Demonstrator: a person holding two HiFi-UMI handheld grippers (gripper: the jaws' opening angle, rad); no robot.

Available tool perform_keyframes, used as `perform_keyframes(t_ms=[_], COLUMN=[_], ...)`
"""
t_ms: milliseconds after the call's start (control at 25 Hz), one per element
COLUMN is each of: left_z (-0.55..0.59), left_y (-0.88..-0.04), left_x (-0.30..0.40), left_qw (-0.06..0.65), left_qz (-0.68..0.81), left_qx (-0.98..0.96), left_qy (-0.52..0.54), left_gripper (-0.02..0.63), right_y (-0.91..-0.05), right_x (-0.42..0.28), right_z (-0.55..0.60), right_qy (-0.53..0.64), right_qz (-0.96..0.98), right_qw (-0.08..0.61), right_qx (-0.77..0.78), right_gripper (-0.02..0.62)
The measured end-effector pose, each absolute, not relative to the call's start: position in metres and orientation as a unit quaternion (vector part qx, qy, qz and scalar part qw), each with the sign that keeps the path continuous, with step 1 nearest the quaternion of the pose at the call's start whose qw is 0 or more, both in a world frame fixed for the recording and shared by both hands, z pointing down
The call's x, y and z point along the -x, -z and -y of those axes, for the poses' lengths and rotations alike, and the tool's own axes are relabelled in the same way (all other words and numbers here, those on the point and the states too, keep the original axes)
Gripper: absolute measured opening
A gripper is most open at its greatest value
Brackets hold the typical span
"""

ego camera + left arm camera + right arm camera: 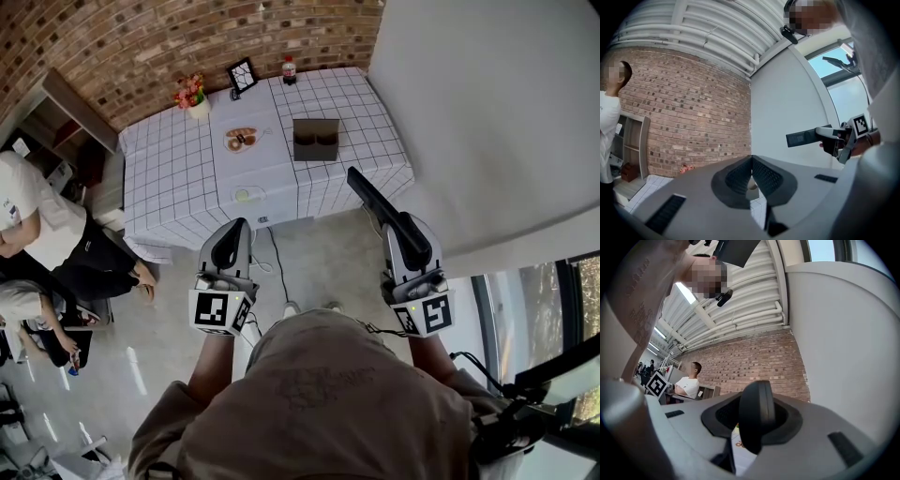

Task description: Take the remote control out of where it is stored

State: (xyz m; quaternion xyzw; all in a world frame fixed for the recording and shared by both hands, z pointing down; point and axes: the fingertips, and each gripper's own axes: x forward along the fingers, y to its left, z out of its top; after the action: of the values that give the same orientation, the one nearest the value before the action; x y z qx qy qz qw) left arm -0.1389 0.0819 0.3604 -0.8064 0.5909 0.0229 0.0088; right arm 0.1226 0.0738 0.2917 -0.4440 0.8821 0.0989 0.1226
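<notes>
Right gripper [406,232] clamps remote [373,199] — long axis points upper-left toward box [316,139]; left gripper [233,231] pinched together, empty.

A table [178,178] in a checked cloth stood by the brick wall [141,47], bearing flowers [191,92], a picture frame [242,75] and a bottle [289,68].

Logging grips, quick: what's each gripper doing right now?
Left gripper: closed, empty.
Right gripper: closed on the remote control.
</notes>
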Motion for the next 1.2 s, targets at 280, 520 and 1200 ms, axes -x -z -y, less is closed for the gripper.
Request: perform_keyframes(t_ms=[280,520,1200], left_z=[-0.082,-0.08,-0.076], left_y=[-0.364,-0.362,-0.361], left_x=[0.132,0.125,0.119], left_qw=[0.005,0.005,0.006], left_qz=[-0.587,-0.585,-0.583], left_qx=[0.809,0.811,0.812], left_qy=[-0.022,-0.023,-0.02], left_gripper=[0.012,0.012,0.011], right_y=[-0.295,-0.299,-0.296], right_x=[-0.123,-0.125,-0.124], right_z=[-0.075,-0.074,-0.07], right_qy=[-0.109,-0.11,-0.121], right_qz=[-0.883,-0.885,-0.889], right_qw=[0.115,0.106,0.103], right_qx=[0.442,0.44,0.43], right_gripper=[0.117,0.117,0.117])
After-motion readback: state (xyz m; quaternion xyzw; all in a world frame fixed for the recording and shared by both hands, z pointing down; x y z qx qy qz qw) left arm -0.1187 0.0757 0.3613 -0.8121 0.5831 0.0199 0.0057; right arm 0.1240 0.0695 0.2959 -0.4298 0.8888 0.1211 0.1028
